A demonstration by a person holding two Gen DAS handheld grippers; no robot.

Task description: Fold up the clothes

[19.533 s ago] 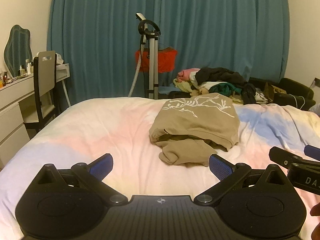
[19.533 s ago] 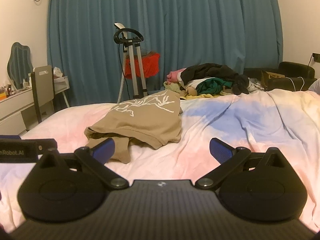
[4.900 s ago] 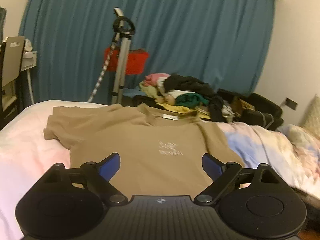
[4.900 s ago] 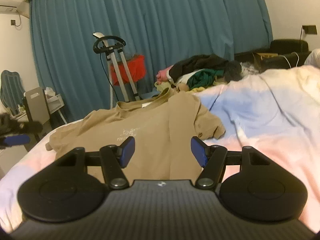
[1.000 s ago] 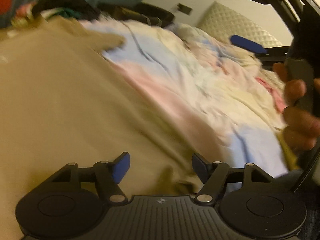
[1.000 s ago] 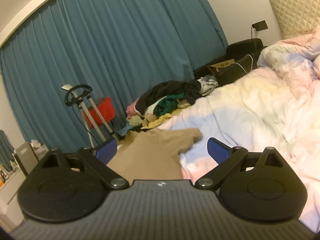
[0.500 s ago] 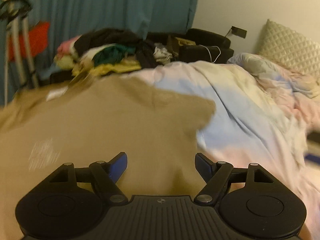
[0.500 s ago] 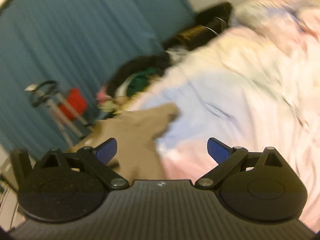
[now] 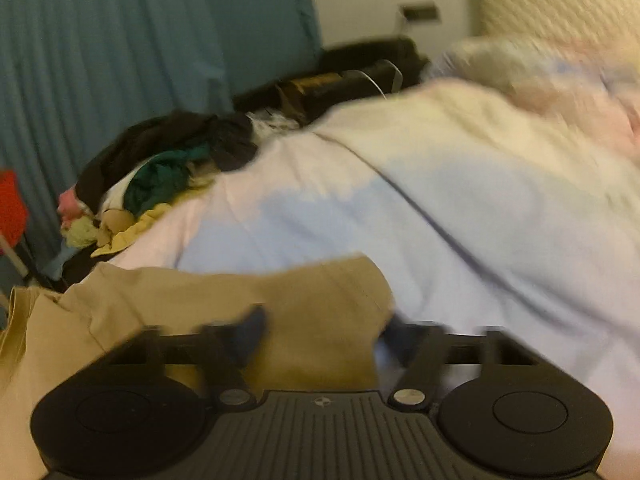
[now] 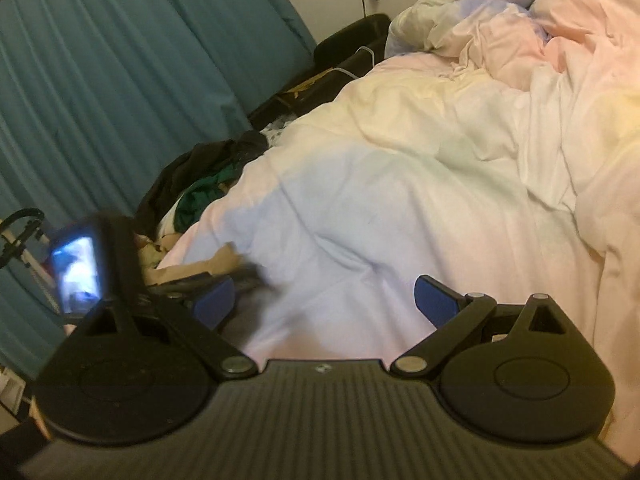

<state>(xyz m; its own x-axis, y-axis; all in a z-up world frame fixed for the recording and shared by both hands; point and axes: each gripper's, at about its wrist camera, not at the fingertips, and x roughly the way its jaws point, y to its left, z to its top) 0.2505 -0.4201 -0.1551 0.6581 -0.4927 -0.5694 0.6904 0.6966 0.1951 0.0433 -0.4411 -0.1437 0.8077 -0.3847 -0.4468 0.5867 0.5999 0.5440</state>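
Note:
A tan T-shirt (image 9: 208,304) lies spread on the pastel duvet (image 9: 480,216). Its right sleeve (image 9: 344,300) sits just ahead of my left gripper (image 9: 324,332), whose blue-padded fingers are open on either side of the sleeve end; the view is blurred. My right gripper (image 10: 324,304) is open and empty above bare duvet (image 10: 400,200). In the right wrist view the sleeve tip (image 10: 220,258) shows at the left, with the left gripper's body (image 10: 100,264) beside it.
A pile of dark, green and yellow clothes (image 9: 160,176) lies past the bed's far edge, before the teal curtain (image 9: 120,60). A dark couch with a cable (image 9: 352,76) stands beyond. Rumpled bedding (image 10: 540,40) and a quilted headboard (image 9: 552,4) are to the right.
My left gripper has swung right and down to the shirt's right sleeve, which now lies between its fingers. My right gripper has turned right, over bare duvet.

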